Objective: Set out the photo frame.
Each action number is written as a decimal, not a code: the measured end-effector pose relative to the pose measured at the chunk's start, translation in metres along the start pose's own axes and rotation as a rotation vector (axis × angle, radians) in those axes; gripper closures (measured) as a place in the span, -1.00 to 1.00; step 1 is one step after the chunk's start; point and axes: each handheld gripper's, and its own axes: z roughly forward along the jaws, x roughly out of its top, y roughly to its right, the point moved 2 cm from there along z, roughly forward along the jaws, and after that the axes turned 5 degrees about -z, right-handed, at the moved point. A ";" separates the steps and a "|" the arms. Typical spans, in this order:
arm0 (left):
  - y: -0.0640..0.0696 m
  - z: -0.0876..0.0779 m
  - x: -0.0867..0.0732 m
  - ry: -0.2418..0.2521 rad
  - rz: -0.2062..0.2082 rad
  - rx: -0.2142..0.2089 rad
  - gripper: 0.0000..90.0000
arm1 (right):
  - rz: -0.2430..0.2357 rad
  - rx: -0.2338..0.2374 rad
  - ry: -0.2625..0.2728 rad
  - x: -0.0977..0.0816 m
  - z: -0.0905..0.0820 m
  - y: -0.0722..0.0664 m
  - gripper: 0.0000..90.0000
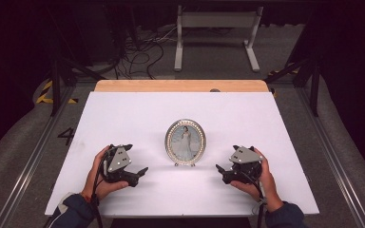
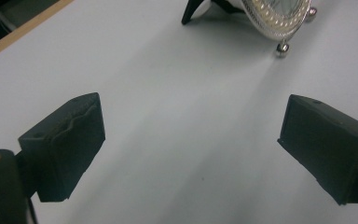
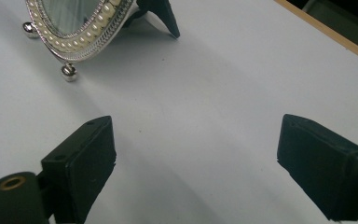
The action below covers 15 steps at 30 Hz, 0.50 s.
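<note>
**Desk:** What is nearest the camera?

**Photographer:** Two hands at the near edge of the white table [image 1: 123, 109], each holding tongs. The left tongs [image 1: 141, 173] sit low at the near left with the jaws spread wide and nothing between them. The right tongs [image 1: 220, 171] mirror them at the near right, equally released and empty. Both point inward.

**Desk:** And the subject?

**Photographer:** An oval photo frame [image 1: 186, 141], silver with a beaded rim, standing near the table's middle, between the two tongs and slightly farther off, apart from both. Small ball feet [image 3: 68, 71] and a dark rear prop [image 3: 161, 16] hold it up.

**Desk:** Which way does it face?

**Photographer:** Its picture side faces the near edge, towards the person. The long axis of the oval runs up and down; it appears to lean back a little on the prop, which extends towards the far side.

**Desk:** How would the reach be done well?

**Photographer:** My judgement: close in from both flanks together, level, and take the rim at its widest points, left and right. A single-sided push would likely swing or tip it, since the support is narrow. Light pressure, clear of the glass and the prop.

**Desk:** Beyond it?

**Photographer:** A wooden strip [image 1: 180, 85] along the far edge, then cables [image 1: 138, 54] on the floor.
</note>
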 end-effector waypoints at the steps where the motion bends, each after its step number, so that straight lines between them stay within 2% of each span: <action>1: 0.000 -0.002 -0.003 -0.012 -0.002 0.007 -0.84 | 0.000 -0.005 -0.003 -0.002 -0.001 0.001 -0.74; 4: -0.002 -0.005 -0.007 -0.015 -0.005 0.013 -0.84 | 0.002 -0.009 -0.009 -0.007 -0.003 0.003 -0.74; 8: -0.007 -0.012 -0.015 -0.014 -0.032 0.018 -0.84 | 0.016 -0.015 -0.019 -0.014 -0.005 0.008 -0.74; 15: -0.009 -0.018 -0.023 -0.031 -0.030 0.018 -0.85 | 0.041 -0.030 -0.025 -0.026 -0.012 0.014 -0.74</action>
